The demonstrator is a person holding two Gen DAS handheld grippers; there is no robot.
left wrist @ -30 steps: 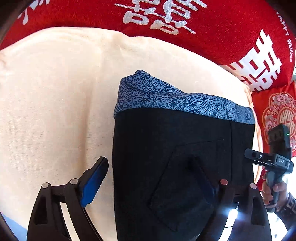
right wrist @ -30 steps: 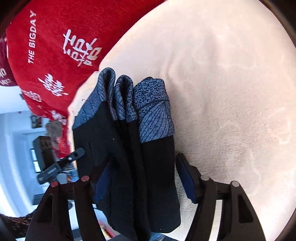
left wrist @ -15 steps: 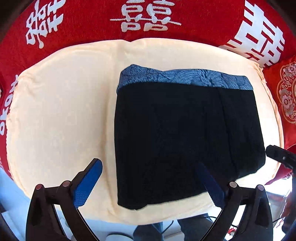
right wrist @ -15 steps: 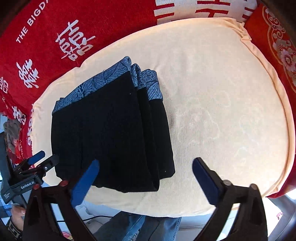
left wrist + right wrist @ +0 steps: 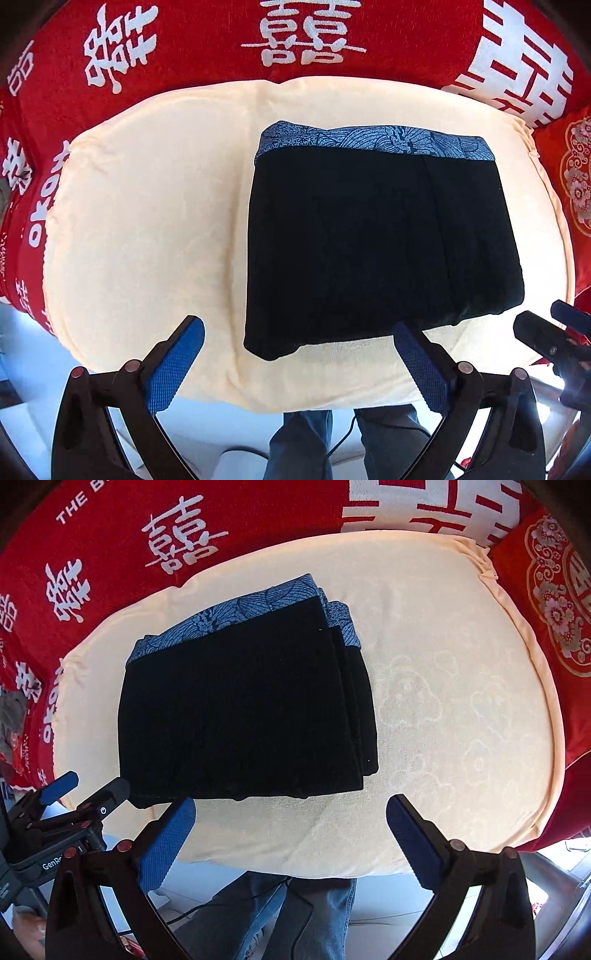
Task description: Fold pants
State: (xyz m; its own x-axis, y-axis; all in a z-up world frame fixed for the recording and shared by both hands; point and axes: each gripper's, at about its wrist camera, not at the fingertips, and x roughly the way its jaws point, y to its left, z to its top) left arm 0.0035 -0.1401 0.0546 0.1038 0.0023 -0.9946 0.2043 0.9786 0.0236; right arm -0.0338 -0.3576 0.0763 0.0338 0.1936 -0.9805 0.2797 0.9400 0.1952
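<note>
While both grippers hung above the work surface pointing down at it, the pants (image 5: 376,240) lay folded into a thick, roughly square black bundle on the cream cushion (image 5: 147,229). A band of blue patterned fabric ran along the bundle's far edge, and in the right wrist view the stacked layers showed as steps along its right side. The bundle sat apart from the cushion's edges, with bare cream cloth all round it. The left gripper (image 5: 295,365) stood with its jaws spread wide and nothing between them; its blue pads (image 5: 173,365) were clear of the cloth. The right gripper (image 5: 291,842) was likewise spread wide and empty, its pads (image 5: 166,845) free of the pants. Each gripper appeared at the edge of the other's view, beside the near corner of the bundle. A red cover with white characters (image 5: 303,37) lay behind the cushion, and a red cushion with a gold pattern (image 5: 554,602) sat at the right. Below the cushion's near edge the person's legs in blue jeans (image 5: 295,915) were visible.
</note>
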